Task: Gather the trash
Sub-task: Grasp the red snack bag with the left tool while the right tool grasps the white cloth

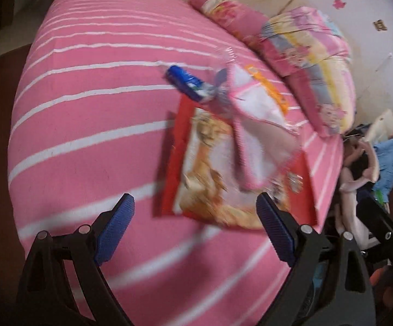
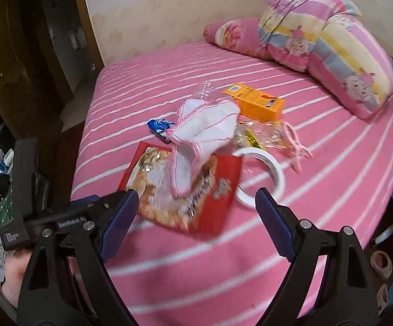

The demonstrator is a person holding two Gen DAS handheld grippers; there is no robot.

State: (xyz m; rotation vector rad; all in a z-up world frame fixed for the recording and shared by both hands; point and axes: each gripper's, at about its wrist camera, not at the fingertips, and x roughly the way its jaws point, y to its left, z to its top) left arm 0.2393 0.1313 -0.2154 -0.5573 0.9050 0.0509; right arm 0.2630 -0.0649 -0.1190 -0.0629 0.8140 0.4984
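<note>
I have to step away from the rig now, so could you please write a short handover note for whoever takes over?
Left gripper: open, empty, above the bed.
Right gripper: open, empty, nearest the red snack bag.
Trash heaped mid-bed: red snack bag, blue wrapper, orange box, clear yellow wrapper. A white cloth, tape roll and pink clip lie among it.
Done: nothing picked up.
Left: all the trash.

Black-framed left claw (image 1: 195, 212) and right claw (image 2: 196, 206), ribbed blue pads, silver pivot screws.

blurred: red snack bag (image 1: 223, 179) | hidden: orange box (image 1: 275, 92) mostly under cloth (image 1: 253, 125)
</note>
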